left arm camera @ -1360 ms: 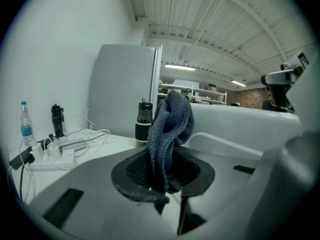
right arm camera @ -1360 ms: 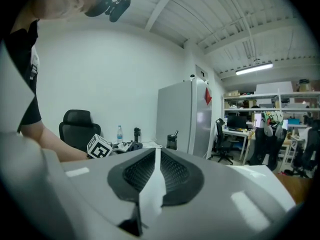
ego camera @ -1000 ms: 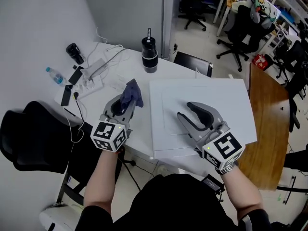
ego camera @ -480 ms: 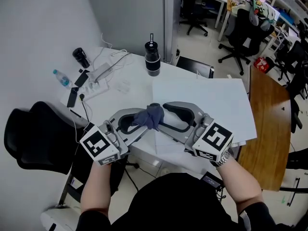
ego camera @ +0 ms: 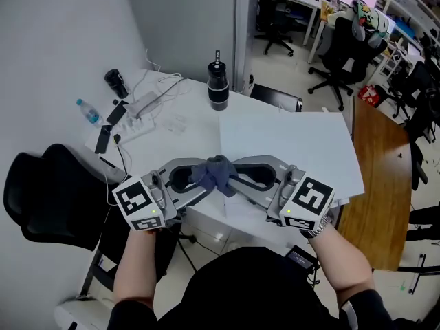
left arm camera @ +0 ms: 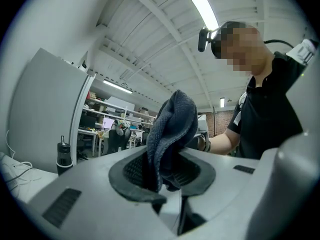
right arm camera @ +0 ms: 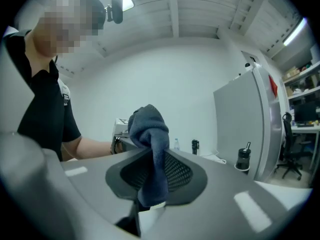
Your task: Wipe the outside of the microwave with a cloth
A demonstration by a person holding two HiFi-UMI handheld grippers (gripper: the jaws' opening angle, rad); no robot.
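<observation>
Clamping cloth [ego camera: 214,173], left tool [left arm camera: 161,176], right tool [right arm camera: 151,180] just closing

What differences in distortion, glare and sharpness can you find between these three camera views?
Head view: even, soft light, sharp throughout, the boxy white microwave nearly shadowless. Left gripper view: fisheye curving, black corners, the long ceiling strip light glaring white, the dark blue terry cloth crisp. Right gripper view: same round distortion, cloth sharp too.
</observation>
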